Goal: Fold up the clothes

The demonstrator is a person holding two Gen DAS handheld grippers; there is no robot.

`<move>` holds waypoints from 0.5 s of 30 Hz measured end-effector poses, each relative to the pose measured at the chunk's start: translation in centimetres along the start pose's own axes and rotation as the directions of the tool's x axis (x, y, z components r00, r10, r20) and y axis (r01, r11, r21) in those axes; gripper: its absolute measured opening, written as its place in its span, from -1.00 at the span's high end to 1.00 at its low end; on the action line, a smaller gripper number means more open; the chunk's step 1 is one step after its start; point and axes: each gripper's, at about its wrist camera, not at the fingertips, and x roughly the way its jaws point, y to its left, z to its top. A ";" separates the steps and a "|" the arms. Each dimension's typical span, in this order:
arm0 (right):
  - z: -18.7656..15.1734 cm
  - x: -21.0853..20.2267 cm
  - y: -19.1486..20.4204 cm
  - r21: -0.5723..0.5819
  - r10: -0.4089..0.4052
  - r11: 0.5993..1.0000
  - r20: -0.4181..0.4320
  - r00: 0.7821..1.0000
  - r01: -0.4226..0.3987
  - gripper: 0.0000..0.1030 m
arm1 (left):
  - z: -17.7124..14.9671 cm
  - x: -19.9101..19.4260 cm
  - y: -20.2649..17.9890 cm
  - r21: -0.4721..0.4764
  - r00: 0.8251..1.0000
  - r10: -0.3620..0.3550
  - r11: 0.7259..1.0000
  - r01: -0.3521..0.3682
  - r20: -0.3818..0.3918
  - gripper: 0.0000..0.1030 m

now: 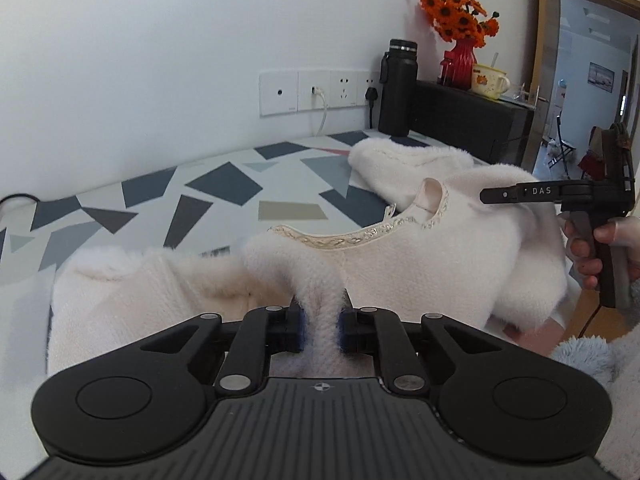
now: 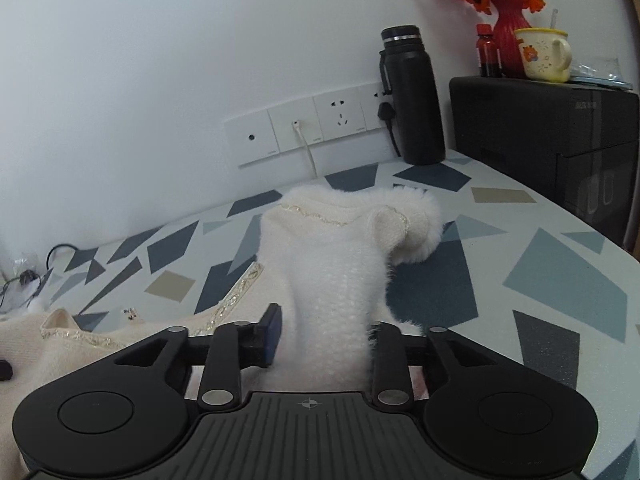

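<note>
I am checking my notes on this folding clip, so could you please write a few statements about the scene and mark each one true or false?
1. The left gripper is pinching the cream fuzzy sweater. True.
2. The black flask lies on its side. False: it stands upright by the wall sockets.
3. The right gripper has sweater fabric between its fingers. True.
4. The red vase holds white flowers. False: they are orange.
5. The sweater's neckline has shiny trim. True.
</note>
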 end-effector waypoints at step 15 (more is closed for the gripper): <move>3.3 -2.4 2.1 -0.068 0.075 0.995 0.084 0.994 -0.069 0.81 | 2.8 -3.1 2.8 -0.172 0.977 -0.082 0.978 0.116 0.195 0.73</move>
